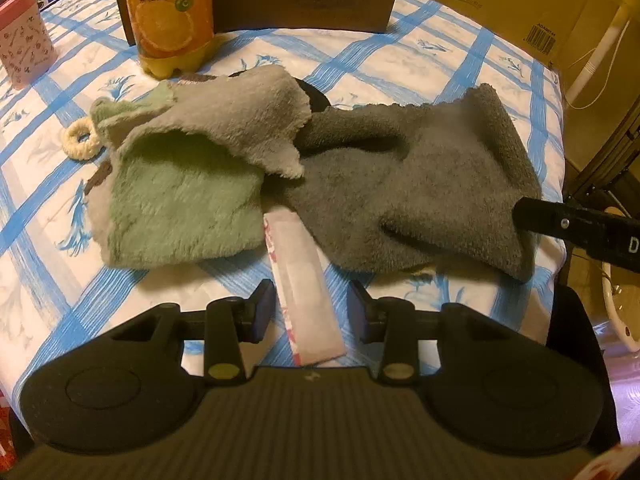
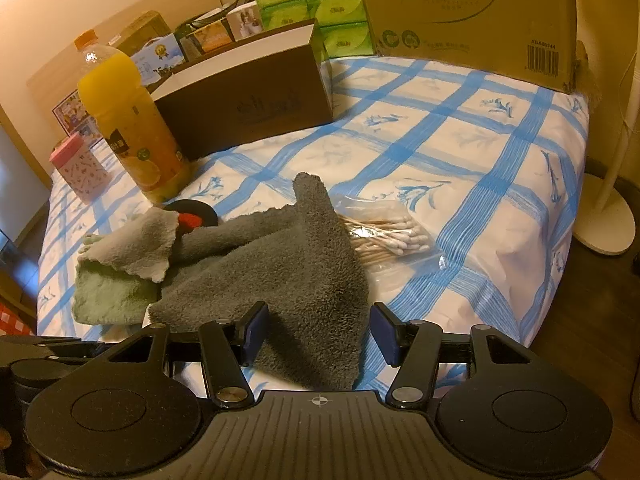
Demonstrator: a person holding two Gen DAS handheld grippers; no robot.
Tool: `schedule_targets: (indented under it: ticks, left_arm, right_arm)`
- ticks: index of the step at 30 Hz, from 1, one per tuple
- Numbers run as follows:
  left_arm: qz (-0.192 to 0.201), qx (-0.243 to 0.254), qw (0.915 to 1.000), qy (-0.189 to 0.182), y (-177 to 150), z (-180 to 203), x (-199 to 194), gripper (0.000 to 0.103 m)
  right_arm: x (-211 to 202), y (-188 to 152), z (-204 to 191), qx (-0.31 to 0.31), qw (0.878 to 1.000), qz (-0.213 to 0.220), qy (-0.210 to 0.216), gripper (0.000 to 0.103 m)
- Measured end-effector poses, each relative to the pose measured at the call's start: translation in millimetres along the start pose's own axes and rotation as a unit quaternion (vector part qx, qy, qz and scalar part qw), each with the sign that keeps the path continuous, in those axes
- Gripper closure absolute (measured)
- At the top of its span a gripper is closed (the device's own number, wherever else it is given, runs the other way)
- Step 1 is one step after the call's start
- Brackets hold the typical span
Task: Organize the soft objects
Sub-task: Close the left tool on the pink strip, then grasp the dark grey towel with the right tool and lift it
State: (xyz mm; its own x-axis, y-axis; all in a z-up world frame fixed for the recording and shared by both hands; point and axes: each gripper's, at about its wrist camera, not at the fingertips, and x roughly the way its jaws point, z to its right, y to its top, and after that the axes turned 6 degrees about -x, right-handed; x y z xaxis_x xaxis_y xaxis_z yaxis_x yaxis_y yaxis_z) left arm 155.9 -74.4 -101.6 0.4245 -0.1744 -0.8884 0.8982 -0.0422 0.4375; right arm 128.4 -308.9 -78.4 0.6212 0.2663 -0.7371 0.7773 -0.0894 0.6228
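Note:
A dark grey fluffy cloth [image 1: 404, 184] lies crumpled on the blue-checked tablecloth [image 1: 400, 64]; it also shows in the right wrist view [image 2: 288, 264]. A green and light grey cloth [image 1: 192, 172] lies folded to its left, seen too in the right wrist view [image 2: 120, 276]. My left gripper [image 1: 312, 312] is open, its jaws either side of a white and pink packet [image 1: 300, 280]. My right gripper [image 2: 316, 332] is open, with the near corner of the grey cloth between its jaws.
An orange juice bottle [image 2: 132, 124], a brown box [image 2: 244, 96], a pink cup [image 2: 78, 166] and a cardboard carton [image 2: 472, 12] stand at the back. A bag of cotton swabs [image 2: 388, 236] lies right of the grey cloth. A pale ring [image 1: 82, 138] lies left. A black disc [image 2: 196, 216] sits behind the cloths.

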Motion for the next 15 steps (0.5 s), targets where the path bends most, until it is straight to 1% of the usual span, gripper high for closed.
schedule_targets:
  ticks: [2,4,6,8,11,13,15]
  left_arm:
    - [0.002,0.001,1.0000,0.000,1,1,2,0.075]
    - [0.005,0.004,1.0000,0.002,2,1,3,0.076]
    - [0.008,0.007,0.9999,0.000,1,0,2,0.080]
    - [0.011,0.009,0.9999,-0.003,0,-2,1,0.087]
    - [0.014,0.007,0.9998,-0.008,-3,-7,-4,0.092]
    - [0.019,0.006,0.9998,-0.009,-4,-10,-10,0.099]
    - [0.025,0.004,0.9996,-0.010,-4,-13,-17,0.100]
  right_arm:
    - [1,0,0,-0.001,1.000,-0.001,0.000,0.046]
    - [2,1,-1,-0.001,1.000,0.001,0.002,0.046]
    - [4,1,-1,-0.001,1.000,0.001,0.002,0.046]
    - [5,2,-1,0.000,1.000,0.001,0.002,0.046]
    - [7,4,-1,0.001,1.000,0.002,0.005,0.045]
    - [10,5,-1,0.004,1.000,0.002,0.008,0.045]
    - [11,6,-1,0.008,1.000,0.002,0.016,0.044]
